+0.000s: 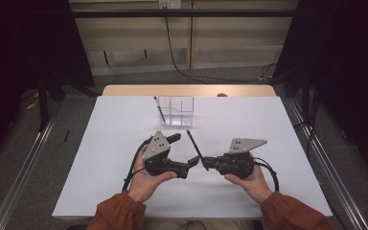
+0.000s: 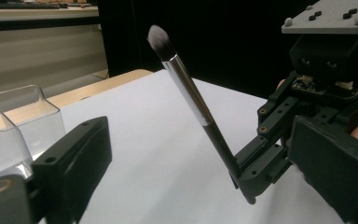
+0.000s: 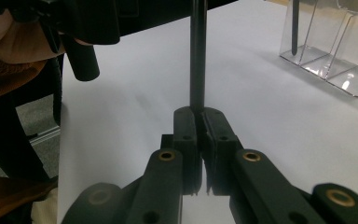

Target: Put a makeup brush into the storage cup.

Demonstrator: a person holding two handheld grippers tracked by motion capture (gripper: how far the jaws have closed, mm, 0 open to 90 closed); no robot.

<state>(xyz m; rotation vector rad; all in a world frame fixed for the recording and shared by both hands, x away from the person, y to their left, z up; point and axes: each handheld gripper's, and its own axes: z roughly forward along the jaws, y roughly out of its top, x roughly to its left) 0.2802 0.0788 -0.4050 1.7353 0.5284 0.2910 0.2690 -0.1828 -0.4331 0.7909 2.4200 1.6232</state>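
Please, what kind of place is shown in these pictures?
Probably a lab or recording studio, not a home: dark curtains flank a white-covered table, cables trail over grey carpet, and each hand holds a camera-bearing tool, the right tool gripping a makeup brush.

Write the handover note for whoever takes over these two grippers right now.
Right gripper: jaws shut on the lower handle of a makeup brush, bristles up, tilted, held above the white table.
Left gripper: jaws open, nothing between them, close beside the brush but not touching it.
Clear organizer: at the far middle of the table, divided into compartments; one dark brush-like stick already stands in its left compartment.
Done: one item in the organizer, second brush picked up.
Left: probably carry this brush to the organizer and drop it in, perhaps after passing it to the left gripper.
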